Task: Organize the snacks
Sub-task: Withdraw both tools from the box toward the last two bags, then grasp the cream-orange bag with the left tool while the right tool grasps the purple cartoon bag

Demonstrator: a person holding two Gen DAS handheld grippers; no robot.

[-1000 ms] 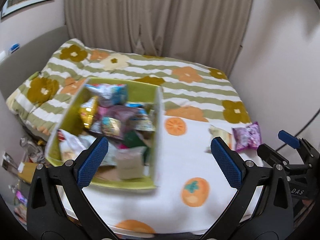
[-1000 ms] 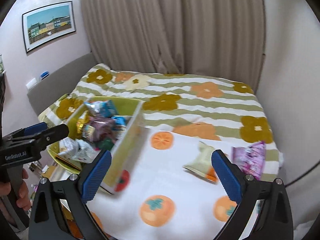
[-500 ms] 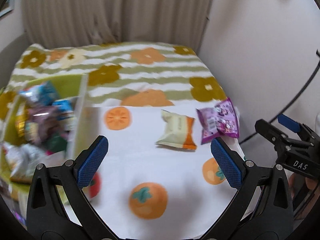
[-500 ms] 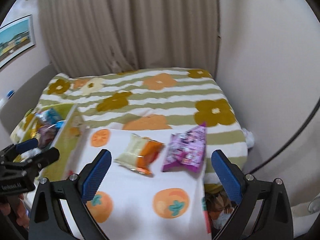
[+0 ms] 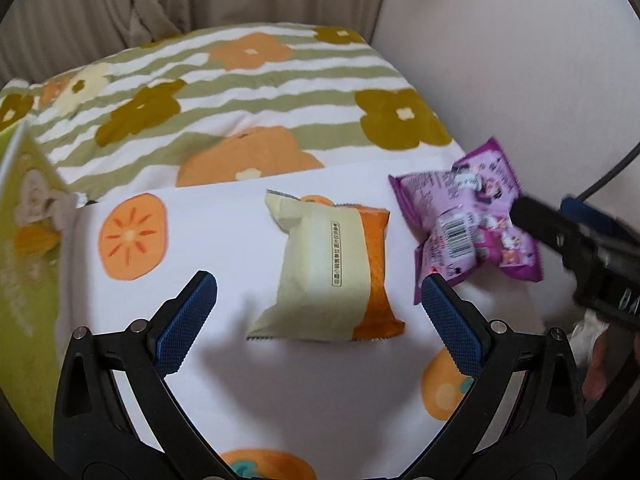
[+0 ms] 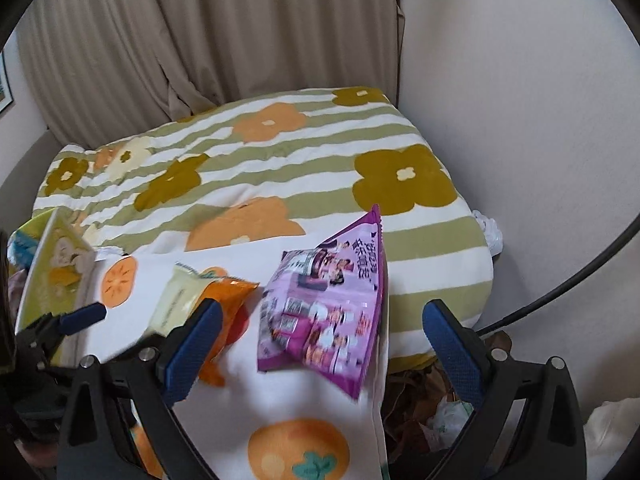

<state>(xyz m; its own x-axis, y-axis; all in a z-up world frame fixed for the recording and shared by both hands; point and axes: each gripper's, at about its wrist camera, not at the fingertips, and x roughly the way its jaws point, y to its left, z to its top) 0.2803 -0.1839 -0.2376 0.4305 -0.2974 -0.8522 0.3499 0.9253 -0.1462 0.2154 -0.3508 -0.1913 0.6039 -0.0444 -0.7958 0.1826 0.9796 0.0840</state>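
A cream and orange snack packet (image 5: 328, 268) lies flat on the white cloth with orange fruit prints. My left gripper (image 5: 318, 322) is open and empty, just in front of it, the packet between the lines of its fingers. A purple snack bag (image 5: 468, 224) lies to its right; in the right wrist view the purple snack bag (image 6: 328, 308) sits near the cloth's right edge. My right gripper (image 6: 320, 344) is open and empty, its fingers on either side of the bag's near end. The cream packet (image 6: 192, 300) shows left of it.
A green box (image 5: 24, 248) stands at the left edge, its wall also showing in the right wrist view (image 6: 52, 268). A striped flowered quilt (image 6: 280, 152) covers the bed behind. A wall and black cable (image 6: 580, 276) are on the right; clutter lies below the bed edge.
Both grippers have swung right, away from the green box, and moved closer to the two loose packets. Both stay open and empty.
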